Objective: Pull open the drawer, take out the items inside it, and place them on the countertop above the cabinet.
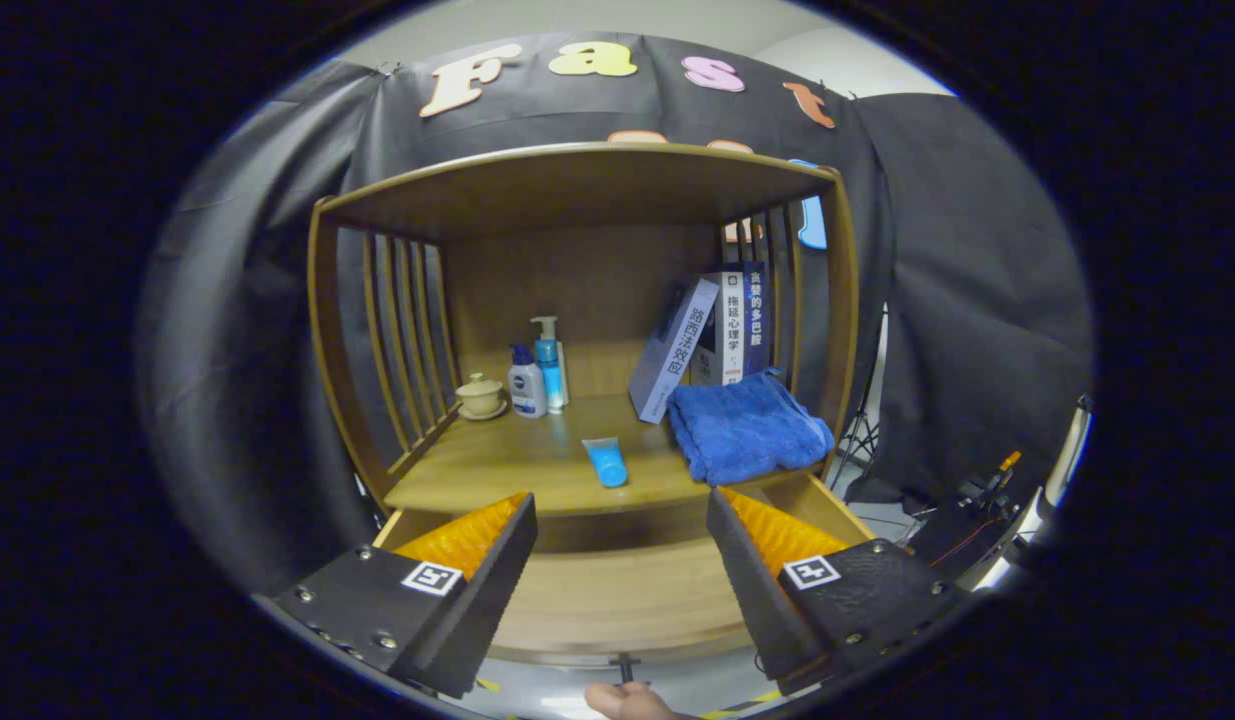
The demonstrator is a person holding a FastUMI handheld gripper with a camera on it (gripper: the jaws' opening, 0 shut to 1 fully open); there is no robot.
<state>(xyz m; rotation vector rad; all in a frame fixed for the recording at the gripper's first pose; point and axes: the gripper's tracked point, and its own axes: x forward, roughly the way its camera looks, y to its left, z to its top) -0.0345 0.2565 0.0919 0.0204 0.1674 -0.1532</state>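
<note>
Wood surrounds everything ahead of you: a slatted wooden cabinet (577, 300) with its countertop (517, 465) lying just beyond your gripper (622, 560). Your fingers are spread wide apart and hold nothing; between them you look down into the pulled-out drawer (617, 600), whose bare wooden bottom shows in the gap. The drawer's small dark knob (625, 665) sits on its front edge, nearest to you, with a fingertip (627, 700) just below it.

On the countertop, straight ahead of the gap between your fingers, a blue tube (607, 463) lies on its side. Just beyond your right finger, a folded blue towel (747, 428) rests at the counter's front corner. Behind the towel, three books (712, 335) stand against the right slats, the nearest one leaning. Beyond your left finger, toward the back, you have a small lidded ceramic cup (480, 395), a white-and-blue bottle (526, 382) and a blue pump bottle (548, 365) standing close together.
</note>
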